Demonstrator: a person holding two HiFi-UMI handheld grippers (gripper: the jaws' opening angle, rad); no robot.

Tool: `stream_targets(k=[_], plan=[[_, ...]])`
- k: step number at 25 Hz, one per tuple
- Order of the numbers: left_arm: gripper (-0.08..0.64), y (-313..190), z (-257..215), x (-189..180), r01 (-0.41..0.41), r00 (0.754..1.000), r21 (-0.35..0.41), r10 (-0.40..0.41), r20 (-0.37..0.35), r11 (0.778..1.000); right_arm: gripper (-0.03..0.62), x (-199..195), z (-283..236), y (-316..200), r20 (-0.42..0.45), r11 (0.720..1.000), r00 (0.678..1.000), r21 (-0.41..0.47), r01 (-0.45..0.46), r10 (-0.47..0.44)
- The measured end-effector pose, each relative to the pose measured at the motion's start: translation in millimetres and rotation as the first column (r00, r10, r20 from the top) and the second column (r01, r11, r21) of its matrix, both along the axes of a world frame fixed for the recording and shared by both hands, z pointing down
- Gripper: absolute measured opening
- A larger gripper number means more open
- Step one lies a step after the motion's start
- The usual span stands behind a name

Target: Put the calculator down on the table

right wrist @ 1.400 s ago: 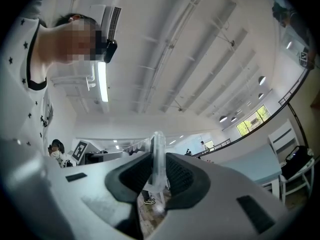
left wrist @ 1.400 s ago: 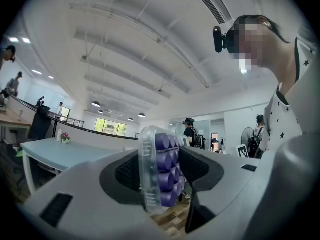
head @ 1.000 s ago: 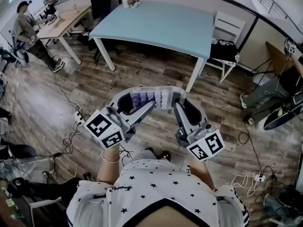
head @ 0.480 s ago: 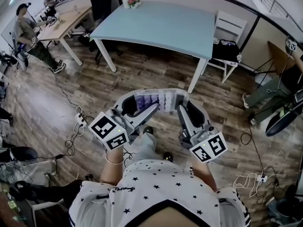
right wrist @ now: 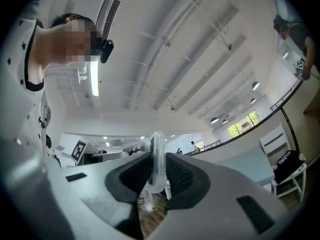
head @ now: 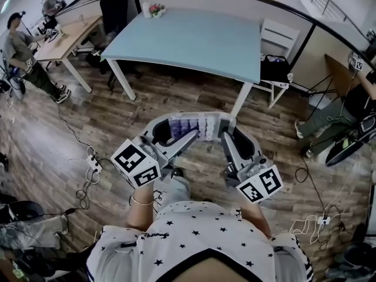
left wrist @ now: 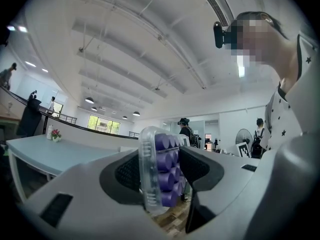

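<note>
Head view: a clear-cased calculator with rows of purple keys (head: pixel 197 125) is seen held in the air between two grey grippers, above the brown wooden plank floor (head: pixel 88 116) and in front of a torso in a white star-printed shirt (head: pixel 197 228). The left gripper (head: pixel 176 131) is clamped on the calculator's left end, and in the left gripper view its dark ribbed pads (left wrist: pixel 126 173) are shown pressed against the clear case on both sides, the jaws set fairly wide by the case's thickness. The right gripper (head: pixel 226 129) is closed on the right end; in the right gripper view a thin clear edge is pinched between its pads, the jaws being only narrowly apart. The large light-blue bench with white legs (head: pixel 194 37) is seen ahead, well apart from the calculator, with a small pot of flowers (head: pixel 155 9) at its far corner
</note>
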State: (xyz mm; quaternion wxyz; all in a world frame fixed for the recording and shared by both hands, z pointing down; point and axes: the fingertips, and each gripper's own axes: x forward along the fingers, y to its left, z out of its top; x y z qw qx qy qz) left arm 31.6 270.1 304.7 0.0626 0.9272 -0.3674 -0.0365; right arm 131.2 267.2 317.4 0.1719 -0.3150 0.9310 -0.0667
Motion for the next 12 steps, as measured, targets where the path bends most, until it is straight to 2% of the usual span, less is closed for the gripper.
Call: stream_targets(k=[12], plan=[[0.241,-67,6,-67,-0.005,1.0,-0.004,0.005,-0.014,1.0,0.086,-67,4,-67,-0.022,1.0,1.0,-0.014,-0.017,0.017]])
